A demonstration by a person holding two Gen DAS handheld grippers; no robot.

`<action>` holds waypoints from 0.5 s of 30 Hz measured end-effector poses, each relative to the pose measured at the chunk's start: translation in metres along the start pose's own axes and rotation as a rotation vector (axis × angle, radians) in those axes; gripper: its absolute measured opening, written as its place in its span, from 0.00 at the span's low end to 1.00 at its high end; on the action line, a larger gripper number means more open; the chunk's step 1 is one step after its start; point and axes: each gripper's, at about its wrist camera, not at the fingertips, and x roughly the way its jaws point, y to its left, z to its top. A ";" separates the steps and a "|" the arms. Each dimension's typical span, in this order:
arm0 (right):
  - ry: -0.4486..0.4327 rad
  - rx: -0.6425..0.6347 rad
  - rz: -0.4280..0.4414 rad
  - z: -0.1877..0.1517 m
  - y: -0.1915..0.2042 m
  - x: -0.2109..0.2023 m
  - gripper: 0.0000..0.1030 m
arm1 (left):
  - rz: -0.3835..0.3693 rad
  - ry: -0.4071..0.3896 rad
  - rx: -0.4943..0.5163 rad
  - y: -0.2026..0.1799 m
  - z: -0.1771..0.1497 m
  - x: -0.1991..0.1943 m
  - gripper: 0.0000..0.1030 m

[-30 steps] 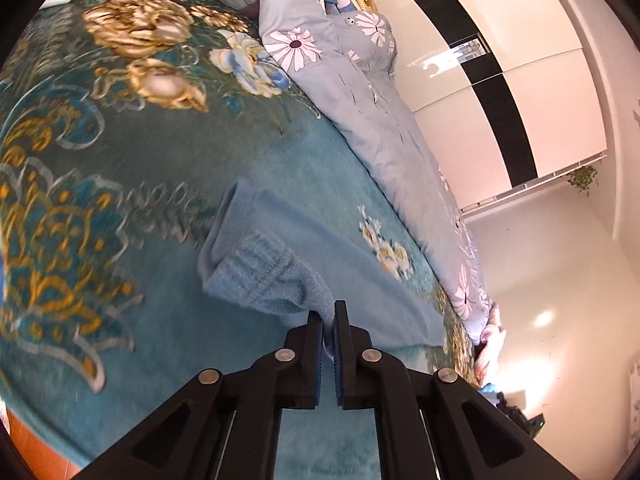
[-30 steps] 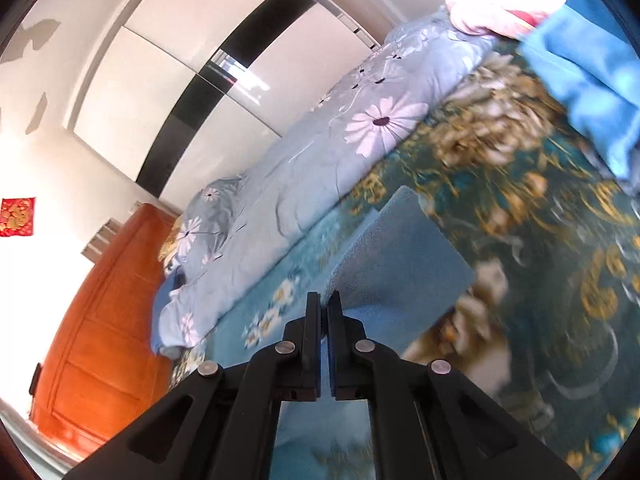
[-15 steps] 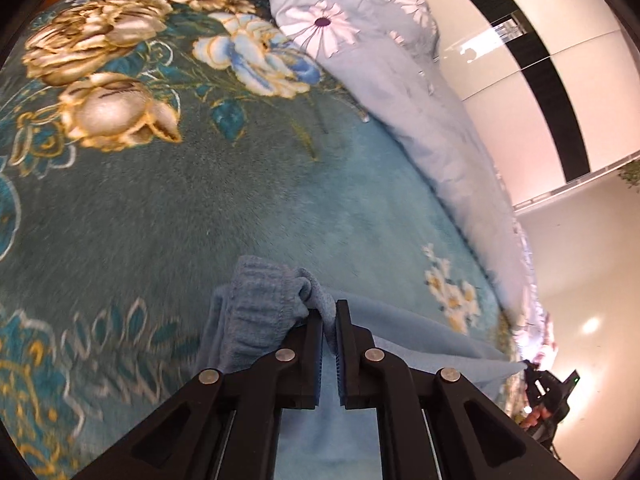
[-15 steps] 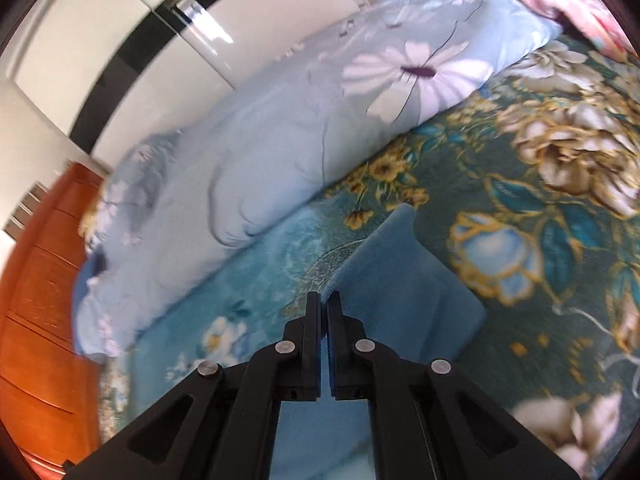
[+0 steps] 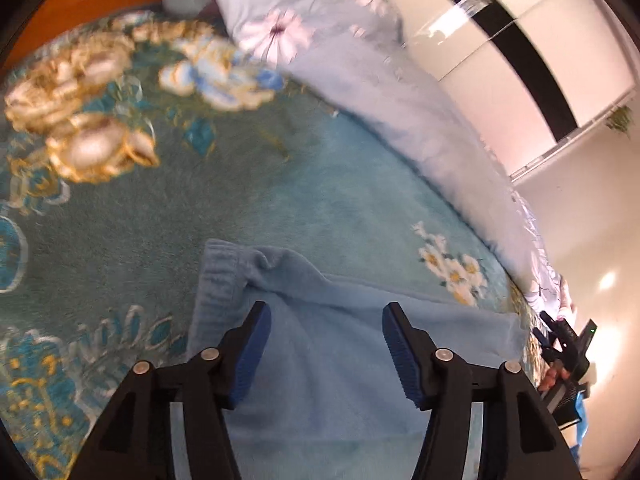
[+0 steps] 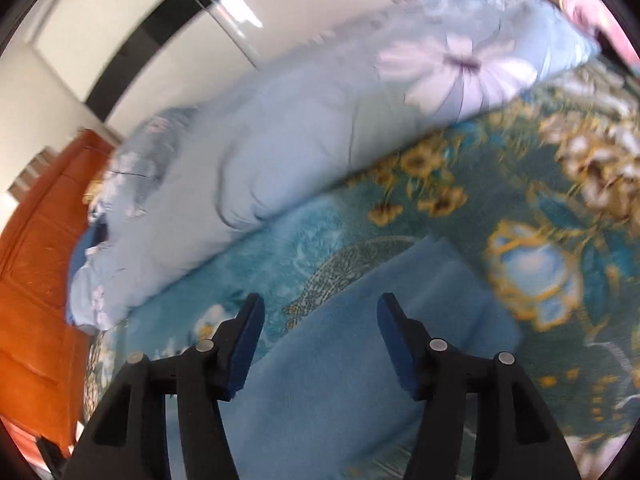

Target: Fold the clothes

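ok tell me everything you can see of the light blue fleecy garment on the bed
The light blue fleecy garment looks soft and plush, with a ribbed knit band at one end. It lies flat on the teal floral blanket, partly folded with a layered far edge. Both the left gripper and right gripper stand open above it, not gripping.

The left gripper (image 5: 326, 344) hangs over a light blue knitted garment (image 5: 332, 360) with its jaws spread wide, nothing between the blue pads (image 5: 250, 354). The garment lies flat on a teal floral blanket (image 5: 120, 184), its ribbed hem (image 5: 218, 280) towards the left, just beyond the left finger. Behind it a pale blue quilt with daisy prints (image 5: 360, 76) runs along the bed (blurred by motion). A white wardrobe with a black stripe (image 5: 532, 52) stands beyond, and the other gripper (image 5: 566, 346) shows at the right edge
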 end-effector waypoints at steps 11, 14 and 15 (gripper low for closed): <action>0.013 0.264 0.054 -0.045 -0.086 -0.010 0.59 | 0.038 -0.092 -0.369 0.079 -0.076 -0.014 0.71; 0.022 0.280 0.055 -0.048 -0.079 0.005 0.61 | 0.066 -0.117 -0.383 0.073 -0.074 -0.011 0.73; 0.008 0.267 0.052 -0.048 -0.075 0.007 0.59 | 0.075 -0.120 -0.381 0.069 -0.073 -0.009 0.73</action>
